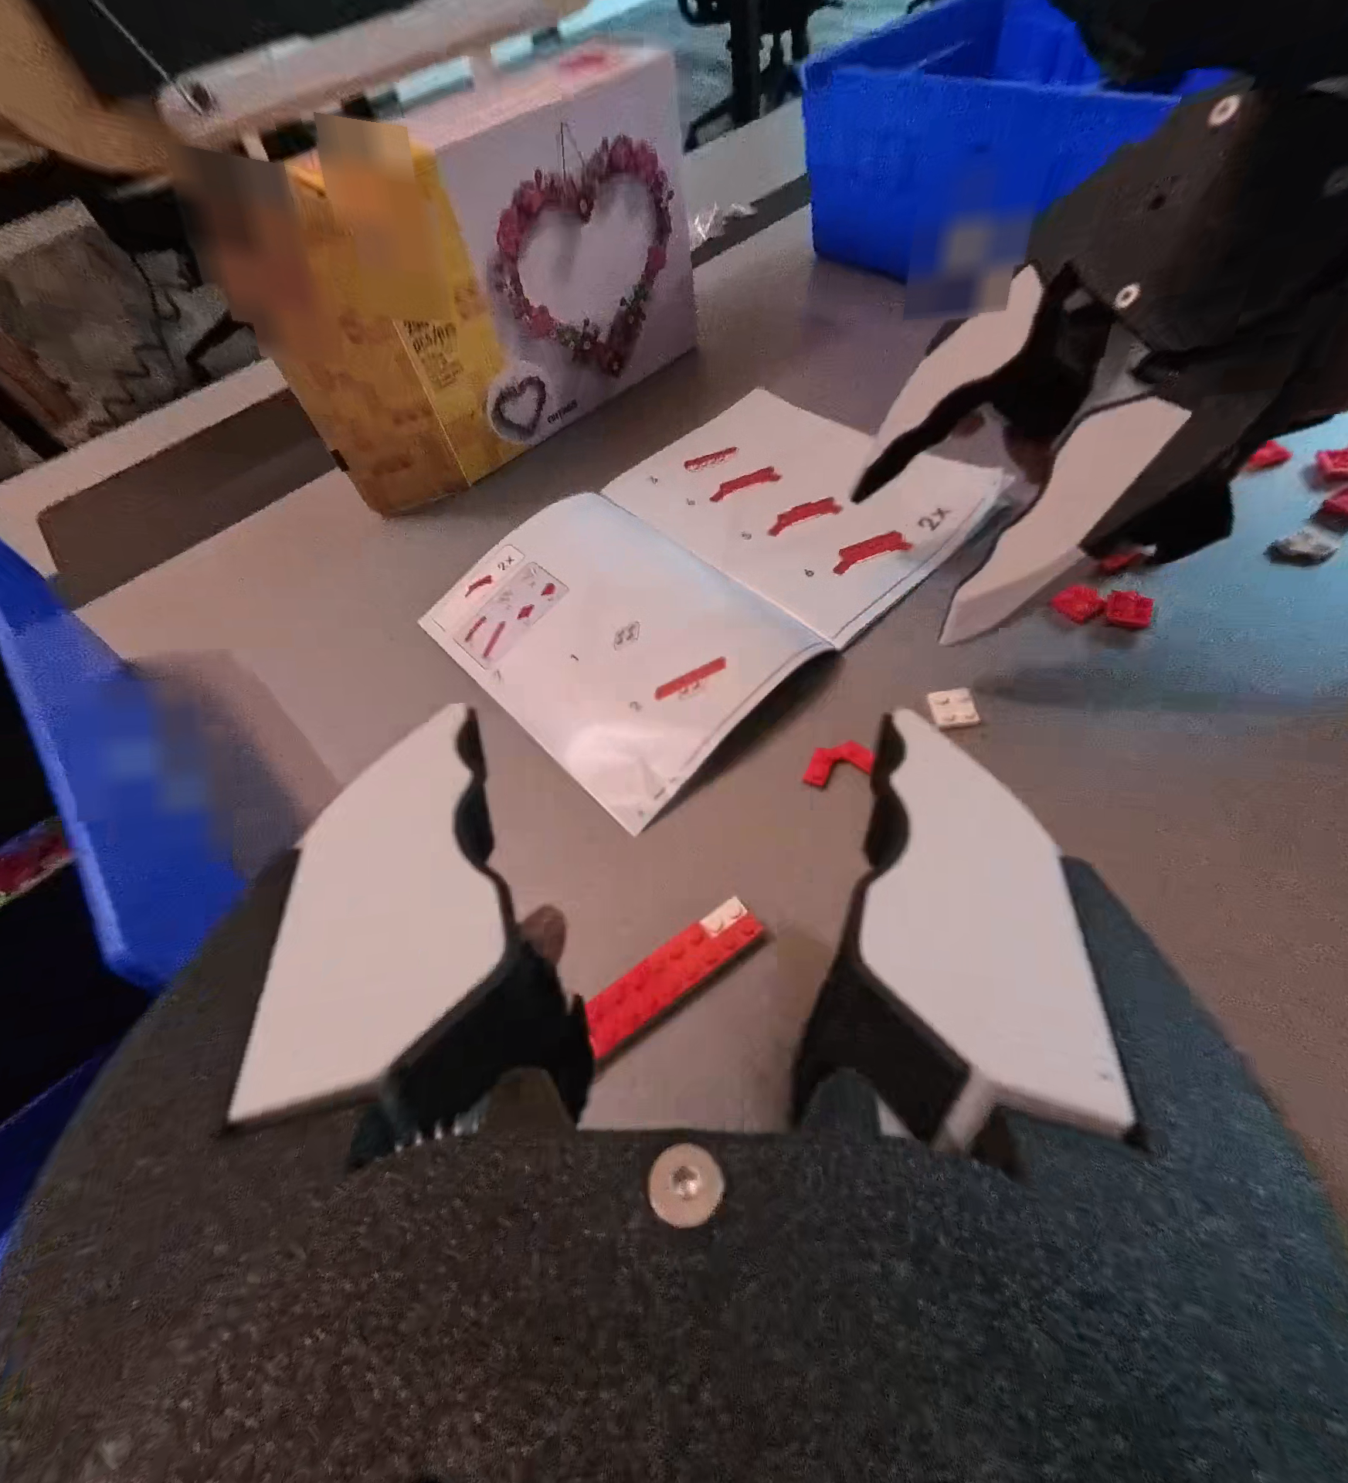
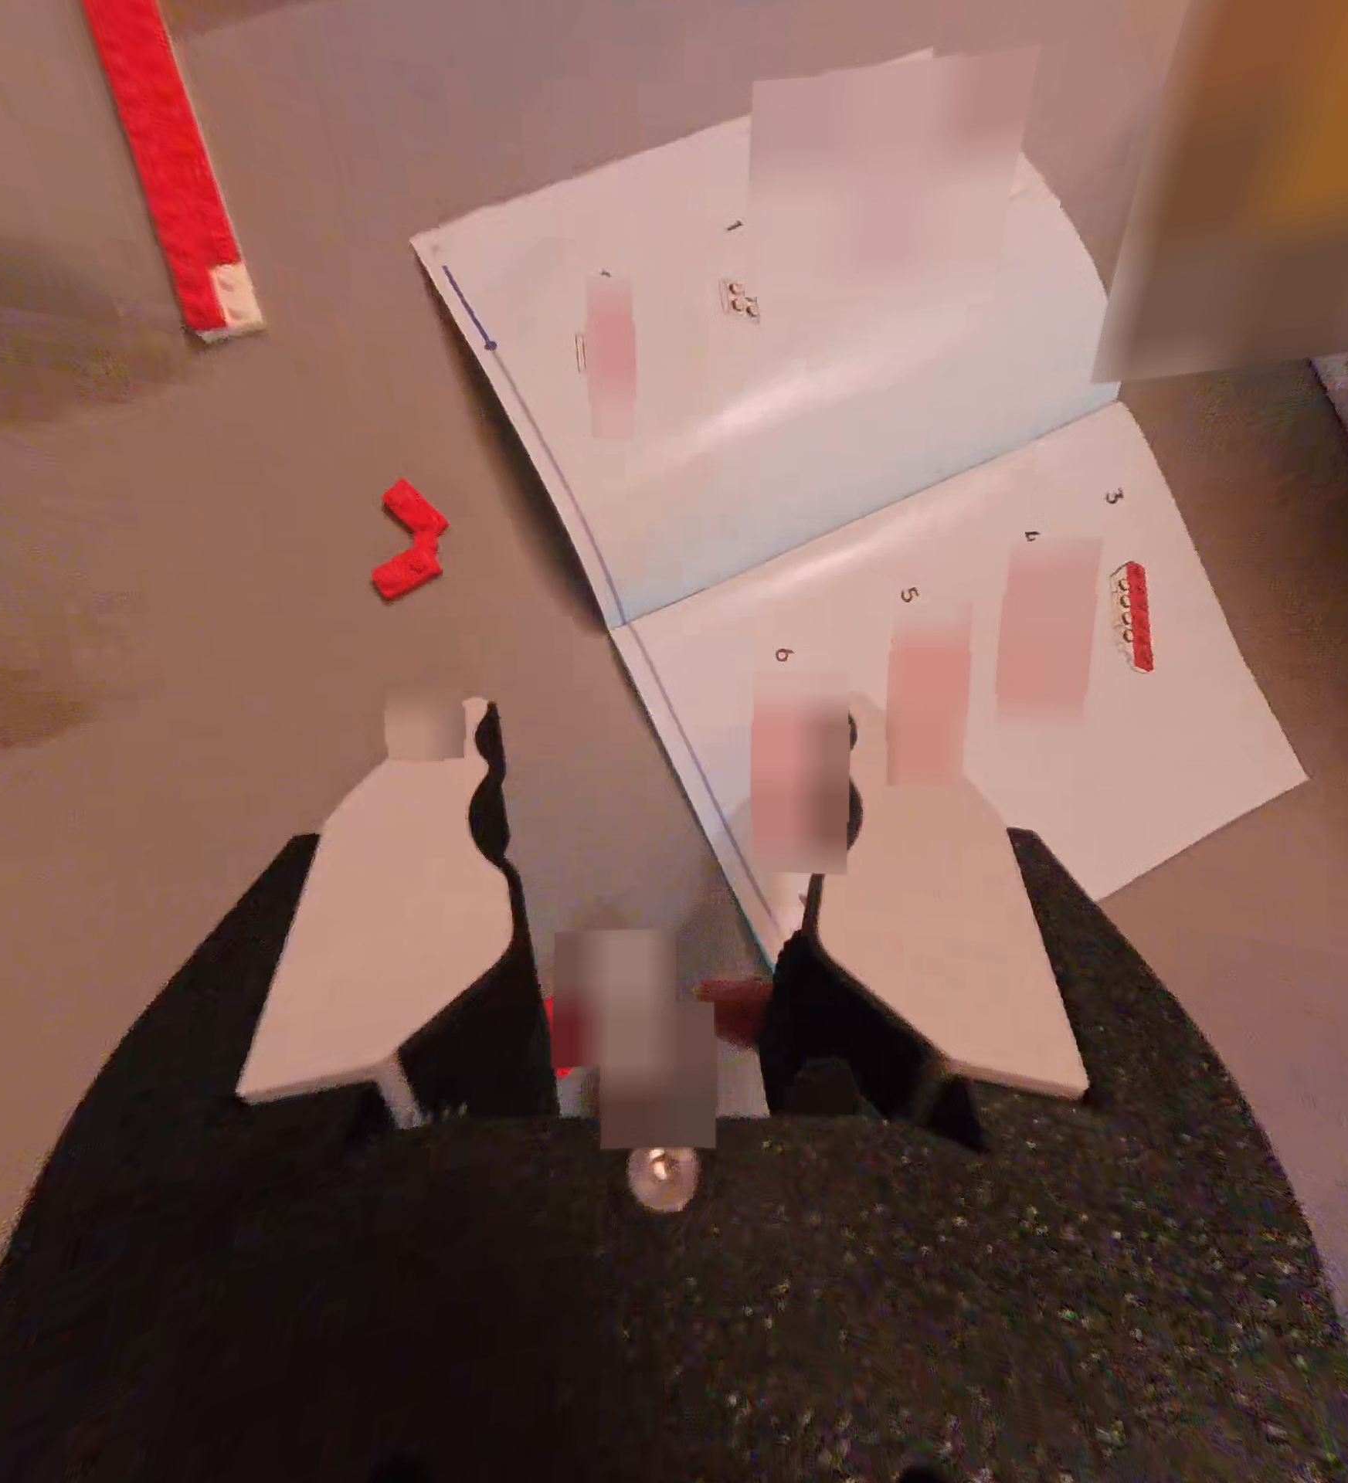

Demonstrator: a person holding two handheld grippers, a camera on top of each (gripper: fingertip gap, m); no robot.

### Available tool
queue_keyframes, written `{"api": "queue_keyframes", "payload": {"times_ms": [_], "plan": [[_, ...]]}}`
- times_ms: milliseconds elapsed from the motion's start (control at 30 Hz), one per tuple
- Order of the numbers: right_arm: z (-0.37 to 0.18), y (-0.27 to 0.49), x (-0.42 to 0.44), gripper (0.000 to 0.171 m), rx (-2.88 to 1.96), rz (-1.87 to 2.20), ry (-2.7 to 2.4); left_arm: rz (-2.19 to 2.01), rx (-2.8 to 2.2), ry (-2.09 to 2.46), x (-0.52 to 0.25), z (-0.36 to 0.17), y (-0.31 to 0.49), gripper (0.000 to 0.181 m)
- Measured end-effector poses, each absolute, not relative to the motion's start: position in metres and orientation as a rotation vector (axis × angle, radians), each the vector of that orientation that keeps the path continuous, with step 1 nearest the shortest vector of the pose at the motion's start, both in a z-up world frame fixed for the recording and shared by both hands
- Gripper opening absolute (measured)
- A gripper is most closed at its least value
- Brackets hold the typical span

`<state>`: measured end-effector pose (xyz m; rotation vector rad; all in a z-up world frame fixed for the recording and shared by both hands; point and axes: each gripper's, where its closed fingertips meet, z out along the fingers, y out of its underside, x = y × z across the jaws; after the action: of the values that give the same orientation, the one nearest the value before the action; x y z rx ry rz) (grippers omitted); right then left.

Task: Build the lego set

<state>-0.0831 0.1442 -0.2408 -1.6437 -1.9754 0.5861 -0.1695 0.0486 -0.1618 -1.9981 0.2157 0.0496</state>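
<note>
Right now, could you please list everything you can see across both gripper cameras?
long plate: one, red with a white plate on one end, flat on the table between the left gripper's fingers.
angled piece: one, red, beside the booklet.
small plate: one, white, right of the booklet.
loose pieces: several red, a few grey, far right.
instruction booklet: one, white, open at centre.
set box: one, white and yellow, behind the booklet.
bins: two, blue, far right and near left.
table: grey.
left gripper: open, empty.
right gripper: open, above the booklet's right page.
</note>
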Motion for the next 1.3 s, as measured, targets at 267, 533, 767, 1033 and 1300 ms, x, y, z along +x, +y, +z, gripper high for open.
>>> {"api": "queue_keyframes", "payload": {"times_ms": [267, 533, 767, 1033, 1300], "plan": [[-0.262, 0.147, -0.113, 0.073, -1.702, 0.624, -1.971, -0.005, -1.969, 0.204, -0.175, -0.167, 0.052, 0.103], [-0.264, 0.169, -0.126, 0.067, -1.741, 0.674, -1.914, 0.014, -1.805, 0.188, -0.181, -0.138, 0.046, 0.09], [-0.265, 0.18, -0.128, 0.067, -1.658, 0.708, -2.02, -0.003, -1.733, 0.25, -0.164, -0.13, 0.054, 0.068], [-0.22, 0.174, -0.126, 0.073, -1.417, 0.716, -1.86, 0.062, -1.695, 0.223, -0.165, -0.133, 0.066, 0.068], [-0.168, 0.193, -0.082, 0.107, -1.486, 0.293, -1.408, -0.054, -1.708, 0.069, -0.147, -0.146, 0.093, 0.09]]}}
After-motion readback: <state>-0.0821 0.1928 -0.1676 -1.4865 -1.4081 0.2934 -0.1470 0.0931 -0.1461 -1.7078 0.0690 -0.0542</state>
